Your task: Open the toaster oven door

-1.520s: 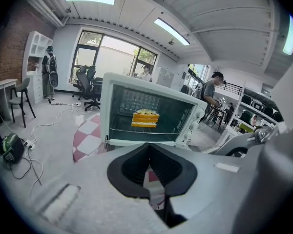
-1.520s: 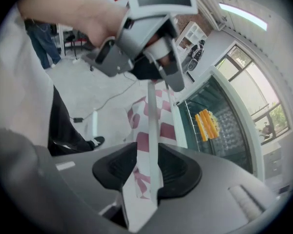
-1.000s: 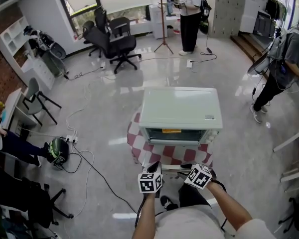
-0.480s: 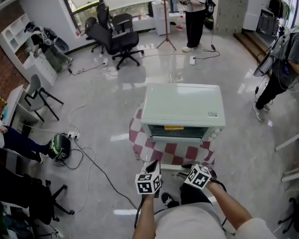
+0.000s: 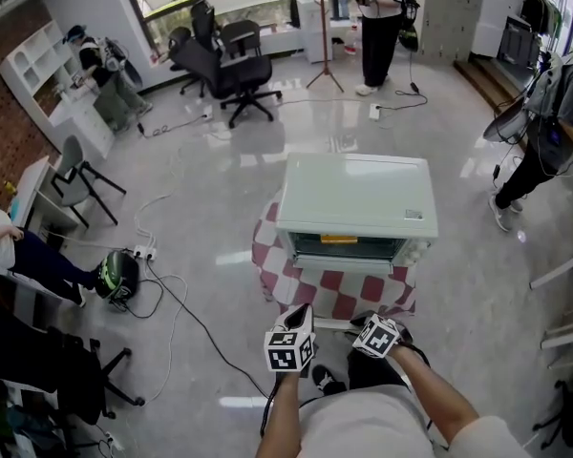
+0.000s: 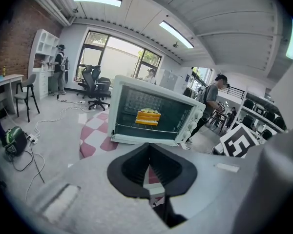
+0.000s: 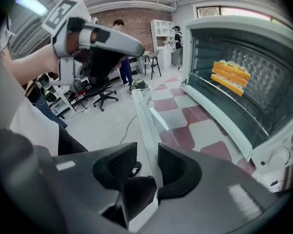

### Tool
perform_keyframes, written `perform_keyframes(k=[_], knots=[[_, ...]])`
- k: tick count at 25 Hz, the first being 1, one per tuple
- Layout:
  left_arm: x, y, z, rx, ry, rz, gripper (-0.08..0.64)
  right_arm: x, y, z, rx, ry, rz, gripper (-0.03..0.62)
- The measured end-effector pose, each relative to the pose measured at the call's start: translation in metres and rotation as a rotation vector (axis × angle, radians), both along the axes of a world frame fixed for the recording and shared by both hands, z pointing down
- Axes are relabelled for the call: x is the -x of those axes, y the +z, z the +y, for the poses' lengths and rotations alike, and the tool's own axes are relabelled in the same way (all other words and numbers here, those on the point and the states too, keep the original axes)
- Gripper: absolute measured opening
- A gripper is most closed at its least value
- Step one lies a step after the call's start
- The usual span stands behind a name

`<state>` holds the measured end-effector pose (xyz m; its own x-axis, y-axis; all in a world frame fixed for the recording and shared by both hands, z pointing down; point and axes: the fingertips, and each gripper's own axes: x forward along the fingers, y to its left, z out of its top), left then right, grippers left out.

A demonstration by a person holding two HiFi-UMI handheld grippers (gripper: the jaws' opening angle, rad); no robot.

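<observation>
A pale green toaster oven (image 5: 355,196) stands on a small table with a red-and-white checked cloth (image 5: 267,256). Its glass door (image 7: 185,126) is folded down almost flat toward me. A slice of topped toast (image 7: 229,77) lies on the rack inside. The door's white handle bar (image 7: 142,116) runs between the jaws of my right gripper (image 7: 147,167), which are closing and hold it. My left gripper (image 6: 148,169) hovers beside the right one in front of the door, jaws together, holding nothing. In the head view both grippers (image 5: 291,346) (image 5: 377,335) sit at the door's front edge.
Cables and a dark helmet (image 5: 115,280) lie on the floor to the left. Black office chairs (image 5: 224,65) stand at the back. One person stands at the back (image 5: 382,17), another at the right (image 5: 554,113), and a seated person's leg (image 5: 38,260) is at the left.
The head view has drifted, so the oven sits slightly lower and to the right. Both grippers and the lowered door keep their places. A person now stands by the back-left shelves.
</observation>
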<state>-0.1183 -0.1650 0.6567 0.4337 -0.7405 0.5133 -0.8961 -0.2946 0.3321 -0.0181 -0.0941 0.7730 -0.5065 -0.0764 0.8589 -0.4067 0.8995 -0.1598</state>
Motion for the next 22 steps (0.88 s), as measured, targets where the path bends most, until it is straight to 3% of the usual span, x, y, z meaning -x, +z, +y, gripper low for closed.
perform_keyframes(k=[5, 22], knots=[[0.003, -0.004, 0.005, -0.005, 0.003, -0.004, 0.005, -0.002, 0.021, 0.009, 0.022, -0.007, 0.063, 0.156], [0.021, -0.002, 0.015, -0.004, -0.034, -0.006, 0.005, -0.011, 0.038, 0.006, 0.047, 0.046, 0.091, 0.155]])
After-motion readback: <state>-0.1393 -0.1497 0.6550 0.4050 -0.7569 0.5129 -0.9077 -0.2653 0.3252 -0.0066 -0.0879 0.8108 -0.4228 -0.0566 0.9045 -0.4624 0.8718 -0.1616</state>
